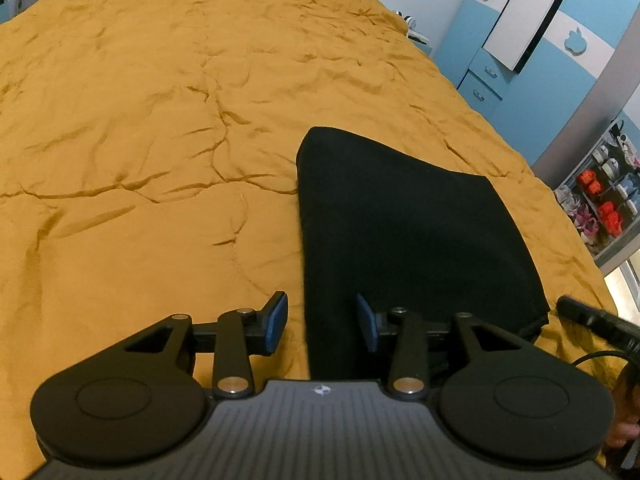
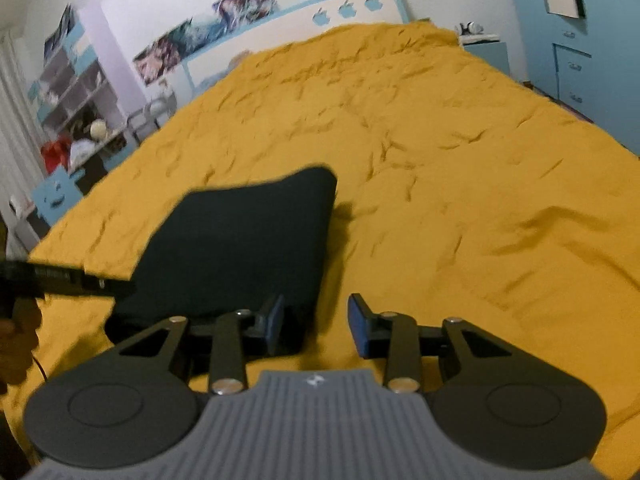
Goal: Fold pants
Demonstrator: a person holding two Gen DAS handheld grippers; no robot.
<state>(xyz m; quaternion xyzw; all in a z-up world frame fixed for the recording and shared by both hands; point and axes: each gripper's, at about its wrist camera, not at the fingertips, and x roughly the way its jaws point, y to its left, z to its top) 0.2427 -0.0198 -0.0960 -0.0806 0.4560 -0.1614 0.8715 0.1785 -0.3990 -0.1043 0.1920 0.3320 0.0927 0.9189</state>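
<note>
Black pants (image 1: 400, 232) lie folded into a flat, compact shape on a mustard-yellow bed cover (image 1: 140, 120). My left gripper (image 1: 322, 322) is open just above the near end of the pants, whose left edge runs between its blue pads without touching them. In the right wrist view the pants (image 2: 240, 240) sit left of centre. My right gripper (image 2: 316, 328) is open at their near right corner, its left pad (image 2: 274, 326) over the black cloth and its right pad over the bed cover (image 2: 440, 160). Each view shows the other gripper at its side edge.
A blue wardrobe (image 1: 520, 80) and a shoe rack (image 1: 600, 200) stand along the bed's right side. A shelf unit (image 2: 76, 92) stands on the left. A blue and white headboard (image 2: 348, 8) and a nightstand (image 2: 484, 48) are at the far end.
</note>
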